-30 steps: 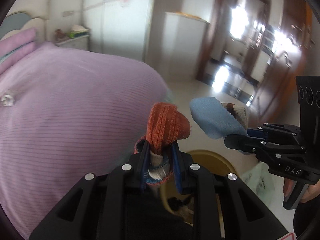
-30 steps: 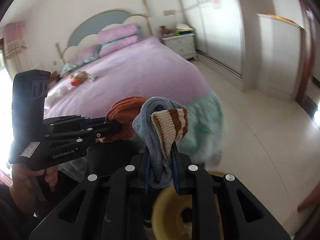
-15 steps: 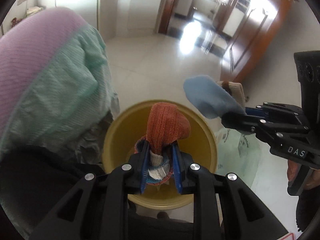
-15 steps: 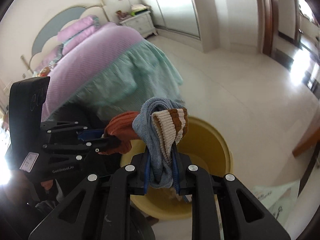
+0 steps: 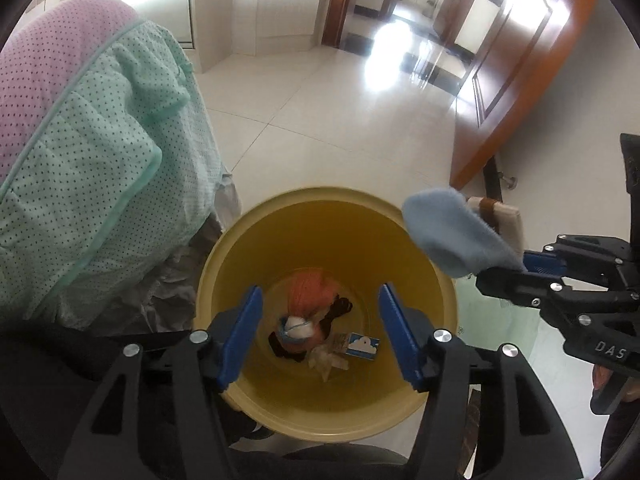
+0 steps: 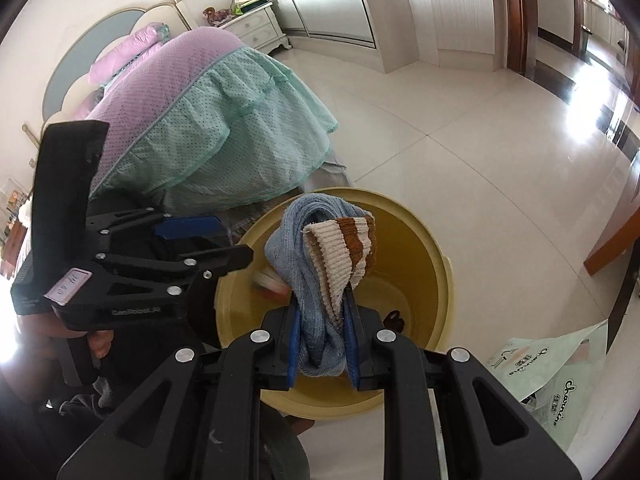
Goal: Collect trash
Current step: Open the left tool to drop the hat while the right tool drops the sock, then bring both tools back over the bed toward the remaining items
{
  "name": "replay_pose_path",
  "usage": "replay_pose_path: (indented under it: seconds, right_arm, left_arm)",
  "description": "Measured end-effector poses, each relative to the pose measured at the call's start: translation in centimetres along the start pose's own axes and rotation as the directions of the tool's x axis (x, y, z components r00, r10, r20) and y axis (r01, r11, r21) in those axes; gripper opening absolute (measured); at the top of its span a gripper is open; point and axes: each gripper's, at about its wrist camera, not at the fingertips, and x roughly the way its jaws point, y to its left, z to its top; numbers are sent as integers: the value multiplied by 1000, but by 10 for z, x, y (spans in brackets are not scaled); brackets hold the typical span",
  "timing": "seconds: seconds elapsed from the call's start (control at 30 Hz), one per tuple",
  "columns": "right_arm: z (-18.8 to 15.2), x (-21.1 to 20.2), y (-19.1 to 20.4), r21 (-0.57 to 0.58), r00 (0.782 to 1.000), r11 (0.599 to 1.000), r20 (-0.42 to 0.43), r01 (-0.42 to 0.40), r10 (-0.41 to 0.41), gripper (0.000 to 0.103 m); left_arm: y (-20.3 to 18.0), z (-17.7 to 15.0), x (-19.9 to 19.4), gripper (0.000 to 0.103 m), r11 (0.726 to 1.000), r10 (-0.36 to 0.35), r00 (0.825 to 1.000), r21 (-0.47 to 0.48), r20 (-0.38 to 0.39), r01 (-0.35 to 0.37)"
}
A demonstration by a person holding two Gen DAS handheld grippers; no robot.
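A yellow bin (image 5: 240, 248) stands on the floor below both grippers; it also shows in the right wrist view (image 6: 430, 248). My left gripper (image 5: 320, 332) is open over its mouth. An orange sock (image 5: 308, 300) lies inside the bin among scraps and a small blue-and-white box (image 5: 363, 346). My right gripper (image 6: 322, 344) is shut on a blue sock with a brown-and-cream cuff (image 6: 320, 248) and holds it over the bin's rim. The sock also shows in the left wrist view (image 5: 452, 236), at the bin's right edge.
A bed with a purple cover and green frill (image 5: 88, 152) stands close to the bin on the left. A plastic bag (image 6: 560, 364) lies on the tiled floor to the bin's right. A wooden door (image 5: 520, 92) stands open at the far right.
My left gripper has opened and the orange sock has dropped into the bin. Both grippers have tilted down further over the bin. The right gripper still holds the blue sock.
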Motion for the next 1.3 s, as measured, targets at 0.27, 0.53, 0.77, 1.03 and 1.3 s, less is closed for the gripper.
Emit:
replay_pose_path:
  seconds: [0.27, 0.53, 0.77, 1.03, 1.3]
  right_arm:
    - [4, 8, 3, -8, 1000, 1000, -9, -4, 4, 18]
    - [6, 13, 5, -17, 1000, 1000, -25, 4, -4, 18]
    - [12, 20, 5, -23, 999, 999, -26, 30, -31, 34]
    - [17, 22, -2, -2, 999, 999, -27, 46, -46, 41]
    - [17, 22, 2, -14, 998, 999, -38, 50, -50, 41]
  left_arm:
    - [8, -1, 4, 66, 1000, -9, 1000, -23, -13, 8]
    - [12, -5, 0, 68, 1000, -1, 1000, -30, -16, 0]
    - [17, -6, 0, 73, 999, 1, 1000, -49, -15, -1]
    - [17, -6, -1, 73, 999, -6, 1000, -43, -20, 5]
    - [17, -7, 0, 73, 999, -12, 1000, -35, -20, 11]
